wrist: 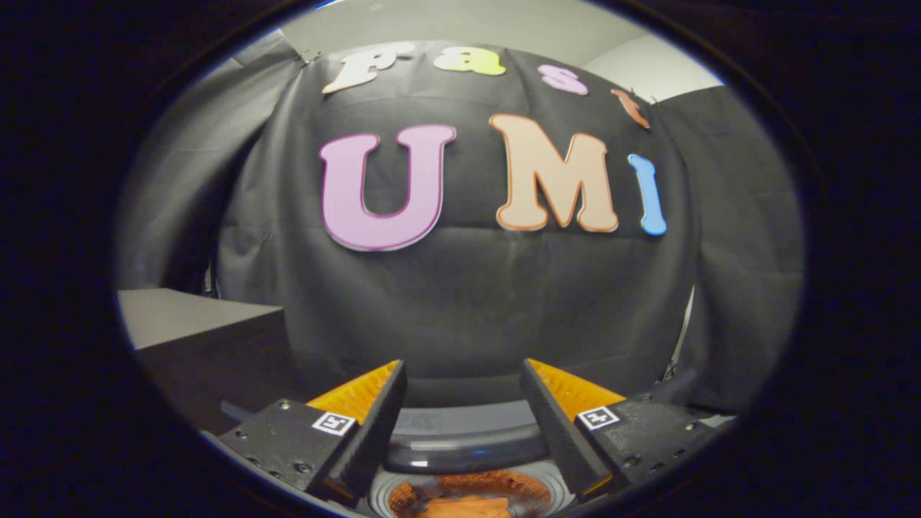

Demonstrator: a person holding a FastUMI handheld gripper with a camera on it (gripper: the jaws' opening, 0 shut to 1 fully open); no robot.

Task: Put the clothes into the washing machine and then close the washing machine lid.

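Note:
My gripper (463, 374) stands open, its two fingers spread wide with nothing between them. Below and between the fingers lies the washing machine's round opening (468, 496), and orange clothes (468, 505) rest inside the drum. Just beyond the opening the dark grey lid (464, 439) stands raised, its curved edge catching light. The gripper hovers above the machine and points at the booth's black wall.
A dark box with a grey top (194, 316) stands to the left of the machine. Black cloth (460, 302) hangs close behind the machine and folds round on the right side.

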